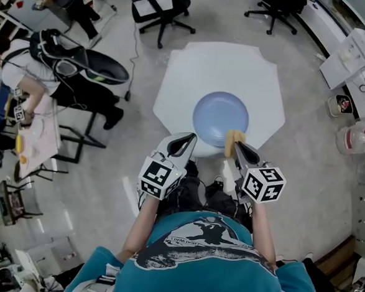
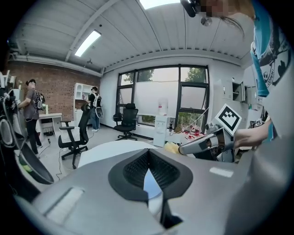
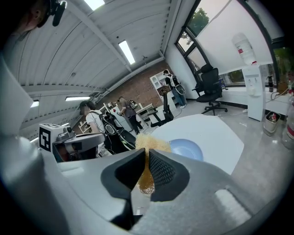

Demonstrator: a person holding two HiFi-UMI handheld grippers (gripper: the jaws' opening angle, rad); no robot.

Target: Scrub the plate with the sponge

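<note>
A pale blue plate (image 1: 220, 117) lies on the white table (image 1: 222, 64), close to its near edge. My right gripper (image 1: 240, 147) is shut on a yellow sponge (image 1: 234, 141), which hangs at the plate's near right rim. In the right gripper view the sponge (image 3: 149, 142) is pinched between the pads, with the plate (image 3: 186, 149) just beyond it. My left gripper (image 1: 186, 141) hovers by the plate's near left rim, jaws shut. In the left gripper view only a thin blue sliver of the plate (image 2: 149, 181) shows between the pads (image 2: 133, 170). The sponge (image 2: 172, 148) shows at the right there.
Office chairs (image 1: 161, 10) (image 1: 276, 8) stand beyond the table. A person (image 1: 26, 69) sits at a cluttered desk (image 1: 36, 138) on the left. Bins and bottles (image 1: 358, 136) crowd the floor on the right. My own body fills the bottom of the head view.
</note>
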